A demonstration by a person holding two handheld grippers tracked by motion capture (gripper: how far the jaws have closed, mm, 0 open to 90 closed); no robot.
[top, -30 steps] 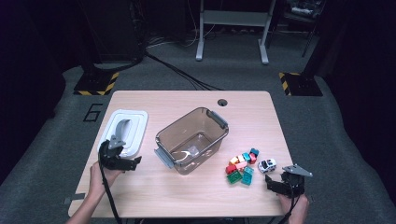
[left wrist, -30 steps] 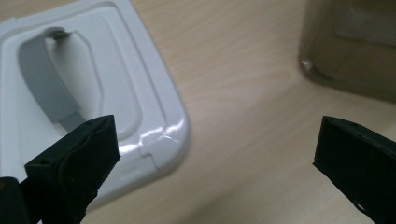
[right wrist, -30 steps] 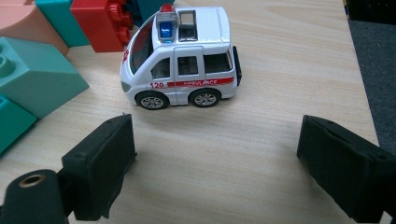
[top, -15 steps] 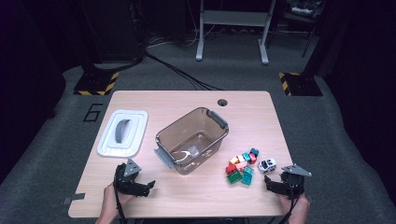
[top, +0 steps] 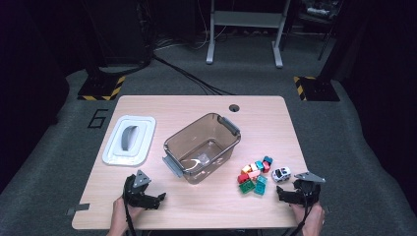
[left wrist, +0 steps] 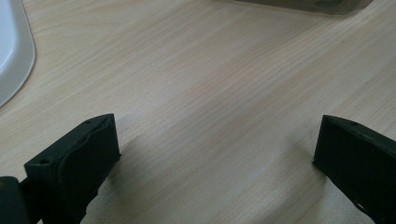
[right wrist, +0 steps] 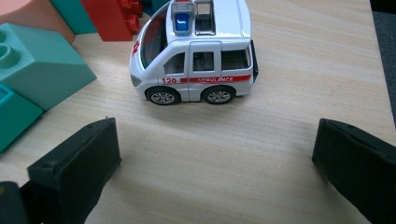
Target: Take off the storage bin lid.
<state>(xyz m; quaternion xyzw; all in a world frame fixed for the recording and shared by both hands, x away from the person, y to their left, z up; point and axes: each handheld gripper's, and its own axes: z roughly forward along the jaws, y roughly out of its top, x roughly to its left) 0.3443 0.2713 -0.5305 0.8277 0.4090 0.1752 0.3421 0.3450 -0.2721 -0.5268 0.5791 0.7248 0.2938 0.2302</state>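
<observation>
**Toy ambulance lined up for pick-up by the right gripper**

The right gripper [top: 287, 192] is seen released, its 2 black jaws standing wide apart with nothing between them; they have just been opening further, and bare wood lies in the gap. Directly ahead of the jaws, in the right gripper view, the toy ambulance [right wrist: 195, 51] stands on its wheels, side-on, near but not touching them. Just beside its nose lie the building blocks [right wrist: 44, 65] — teal, red and peach pieces, the nearest teal one almost touching the front bumper.

The left gripper [top: 153, 199] is likewise released and empty, held low over the bare table [left wrist: 201, 93] near its front edge, with the white lid [top: 129, 140] farther off and the open clear bin [top: 202, 147] between the 2 hands.

The step in hand is judged to be the grasp of the ambulance, presumably for transfer to the bin. For a clean grasp, the gripper should be advanced straight forward until the body sits between the pads, and the jaws should be closed on the front and rear ends or, after a turn of the wrist, across the flat sides. The left-hand jaw should be kept clear of the teal block, so that the pile is not pushed. Since the wheels may roll, closure is best made slowly and squarely.
</observation>
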